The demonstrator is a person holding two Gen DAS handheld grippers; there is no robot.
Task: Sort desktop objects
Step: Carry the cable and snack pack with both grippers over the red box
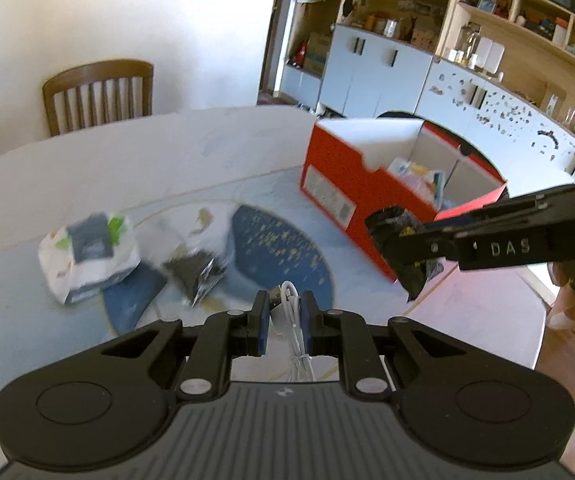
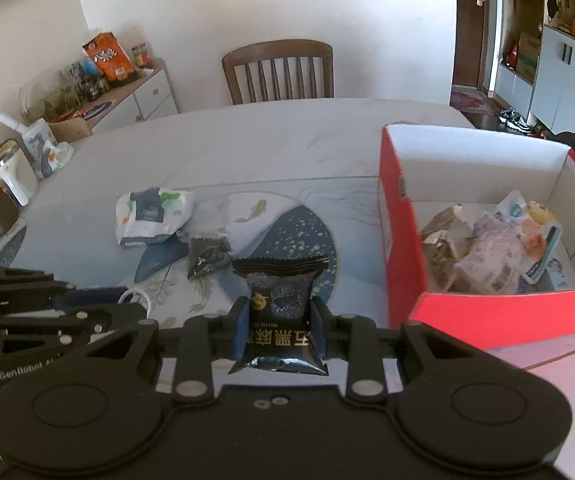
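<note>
The right gripper point(image 2: 278, 322) was closed on a black snack packet point(image 2: 278, 304), the pads pinching its lower half from both sides while the crimped top edge stood free above the fingers. The packet hung over the table point(image 2: 247, 140), just left of the red box point(image 2: 401, 240) and not yet above its opening. It appeared light and soft: a foil-type wrapper, likely slippery and easily creased, so a hold across the filled middle would probably be more secure than one on the thin sealed edges.

The left gripper point(image 1: 283, 312) was closed on a white cable point(image 1: 293, 320), which ran between the pads and trailed back toward the gripper body. The cable looked limp and light; a hold on its bundled part should keep loose loops from dragging.

Counted on the table mat: one white tissue pack point(image 2: 153, 216) and one small dark packet point(image 2: 207, 256), lying near each other. Held: one black packet, one cable. The box count was one. Its contents were a jumbled heap of wrappers, perhaps four or five pieces, though overlap prevented a firm count. One wooden chair point(image 2: 279, 72) stood beyond the table.
</note>
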